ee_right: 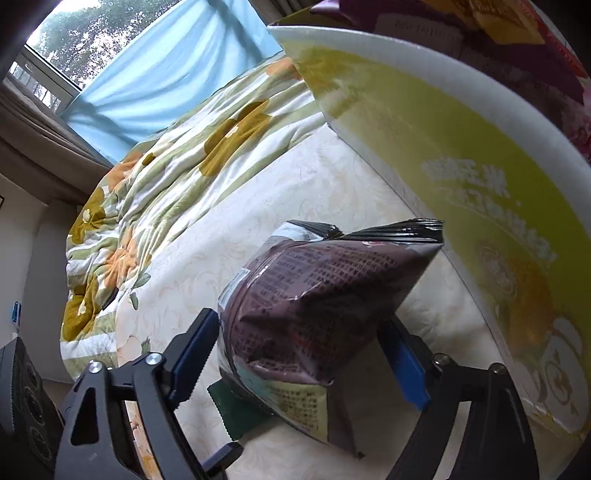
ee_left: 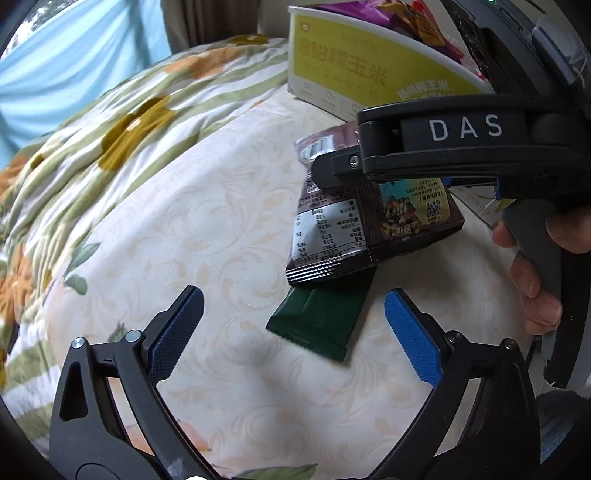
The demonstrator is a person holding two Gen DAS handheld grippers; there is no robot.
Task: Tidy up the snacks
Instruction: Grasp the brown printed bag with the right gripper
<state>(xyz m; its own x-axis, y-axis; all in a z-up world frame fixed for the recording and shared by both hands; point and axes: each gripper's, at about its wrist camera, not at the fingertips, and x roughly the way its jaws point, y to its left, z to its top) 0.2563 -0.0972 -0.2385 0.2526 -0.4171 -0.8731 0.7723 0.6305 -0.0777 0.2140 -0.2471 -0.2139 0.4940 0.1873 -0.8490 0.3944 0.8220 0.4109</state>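
Crosswise, brown snack bag [ee_right: 317,306], right claw [ee_right: 295,354] clamping

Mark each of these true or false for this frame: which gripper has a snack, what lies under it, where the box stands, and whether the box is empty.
1. The right gripper is closed around the brown snack bag. True.
2. The left gripper holds the dark green packet. False: its jaws are open and empty above the packet.
3. The green packet lies partly under the brown bag. True.
4. The yellow box stands on the floral quilt. False: it stands on the cream sheet, beside the quilt.
5. The yellow box is empty. False: purple packaging shows above its rim.
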